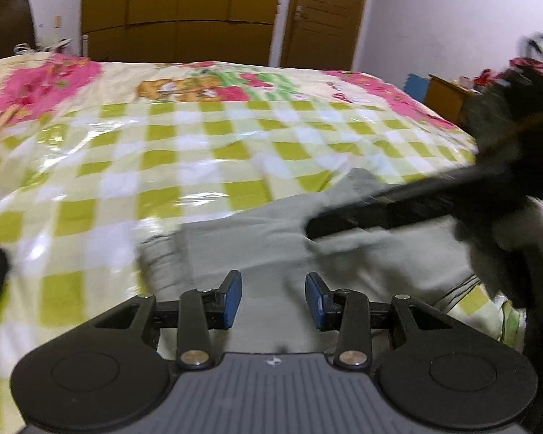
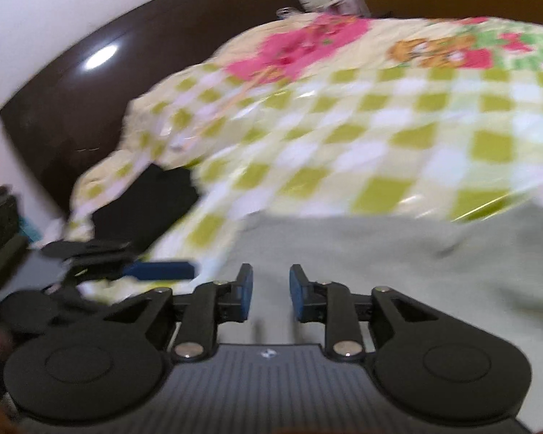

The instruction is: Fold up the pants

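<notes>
Left wrist view shows both grippers, left (image 1: 273,294) and right (image 2: 270,293), spread and empty over the grey pants (image 1: 344,264); pinch a hem edge cleanly before folding.

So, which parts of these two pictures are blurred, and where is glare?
Left wrist view: the right gripper is smeared by motion, and glare streaks the checked bed cover. Right wrist view: nearly everything is blurred, with a bright reflection on the dark headboard.
</notes>
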`<state>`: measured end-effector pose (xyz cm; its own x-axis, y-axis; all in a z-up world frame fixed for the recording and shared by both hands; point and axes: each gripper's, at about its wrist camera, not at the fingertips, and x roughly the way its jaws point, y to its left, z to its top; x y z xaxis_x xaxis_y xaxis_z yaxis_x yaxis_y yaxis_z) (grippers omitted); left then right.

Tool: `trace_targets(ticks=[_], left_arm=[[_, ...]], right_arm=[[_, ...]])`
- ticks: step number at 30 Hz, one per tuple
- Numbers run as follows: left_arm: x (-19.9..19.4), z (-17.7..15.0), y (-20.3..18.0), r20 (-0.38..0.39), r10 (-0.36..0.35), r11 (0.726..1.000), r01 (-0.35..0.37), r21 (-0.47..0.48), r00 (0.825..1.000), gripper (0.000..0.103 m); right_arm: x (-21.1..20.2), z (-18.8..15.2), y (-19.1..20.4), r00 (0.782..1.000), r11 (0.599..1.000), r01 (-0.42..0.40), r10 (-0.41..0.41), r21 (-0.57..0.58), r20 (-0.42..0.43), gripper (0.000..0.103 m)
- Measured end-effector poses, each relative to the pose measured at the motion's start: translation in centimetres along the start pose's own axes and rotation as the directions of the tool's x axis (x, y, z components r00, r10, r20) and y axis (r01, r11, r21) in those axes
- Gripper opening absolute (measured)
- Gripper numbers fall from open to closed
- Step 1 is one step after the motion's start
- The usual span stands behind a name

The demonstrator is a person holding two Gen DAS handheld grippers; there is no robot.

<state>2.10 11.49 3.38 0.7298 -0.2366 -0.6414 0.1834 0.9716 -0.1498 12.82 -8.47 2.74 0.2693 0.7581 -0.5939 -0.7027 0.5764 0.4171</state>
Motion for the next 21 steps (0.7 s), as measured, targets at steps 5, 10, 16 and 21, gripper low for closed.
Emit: trace_targets(ticks=[5, 10, 16, 21], left_arm=[[3.0, -1.8, 0.6, -0.146, 0.057, 0.997, -0.064, -0.045, 0.988, 0.050], [1.9, -2.6, 1.2, -0.158, 0.023, 0.993, -0.042, -0.113, 0.987, 0.051], [1.8, -2.6, 1.1, -0.170, 0.027, 0.994, -0.045, -0.104, 0.985, 0.051], [1.8, -3.0, 1.0, -0.181, 0.037, 0.992, -0.057, -0.111, 0.983, 0.051]], right_arm=[[4.1, 2.4, -2.6, 0.997, 0.999, -0.020, 0.017, -0.033, -0.081, 0.029], [8.7, 3.3, -1.5, 0.982, 0.987, -0.111, 0.091, -0.119, -0.164, 0.033], [10.8, 2.8, 2.4, 0.962, 0.960, -0.177, 0.123, -0.216, -0.242, 0.012], [11.3, 2.9, 3.7, 0.973, 0.961, -0.171, 0.130, -0.218, -0.192, 0.017]])
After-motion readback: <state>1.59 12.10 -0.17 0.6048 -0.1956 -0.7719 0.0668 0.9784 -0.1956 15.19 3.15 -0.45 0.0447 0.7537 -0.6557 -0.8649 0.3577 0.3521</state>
